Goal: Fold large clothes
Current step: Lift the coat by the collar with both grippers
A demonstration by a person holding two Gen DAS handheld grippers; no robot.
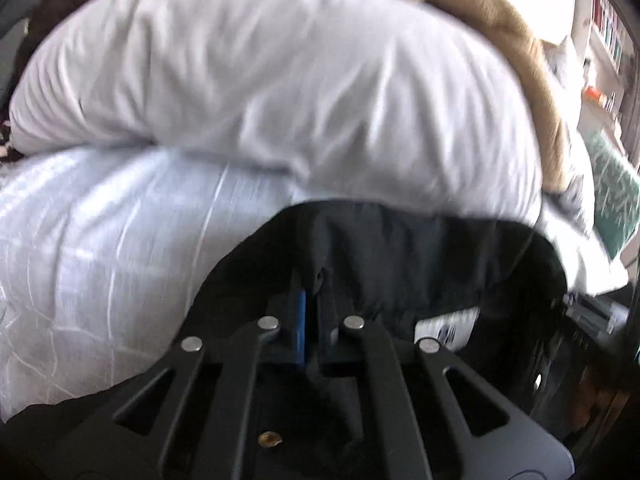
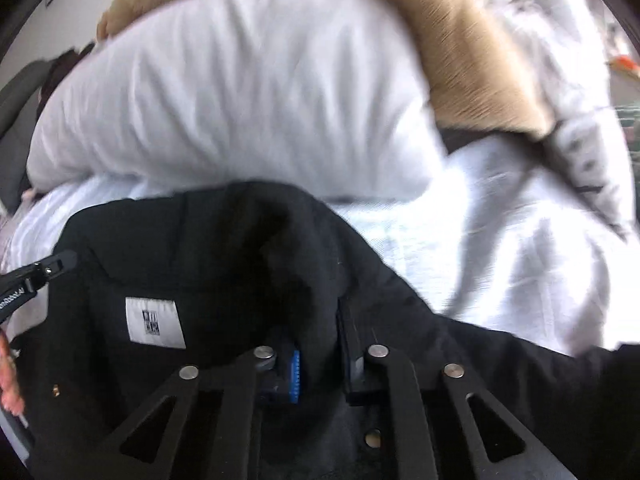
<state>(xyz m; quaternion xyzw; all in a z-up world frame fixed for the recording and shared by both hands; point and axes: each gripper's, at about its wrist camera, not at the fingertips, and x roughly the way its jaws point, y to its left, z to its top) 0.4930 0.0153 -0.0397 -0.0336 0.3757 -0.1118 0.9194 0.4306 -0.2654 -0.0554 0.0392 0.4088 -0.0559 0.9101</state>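
Pinching black garment (image 2: 224, 264): collar fabric is being clamped by left gripper (image 1: 312, 320) and right gripper (image 2: 320, 360). Soft, floppy, likely bulky; hems are being judged better holds.

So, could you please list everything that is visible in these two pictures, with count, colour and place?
black garment: one, black, on the bed in front, white label inside
duvet: one, white, under the garment
pillow: one, white, behind the garment
blanket: one, tan, behind the pillow to the right
cushion: one, green, far right
shelves: blurred, far right
left claw: black, blue pad, shut on the garment
right claw: black, blue pad, shut on the garment
hand: partly seen, left edge of the right view
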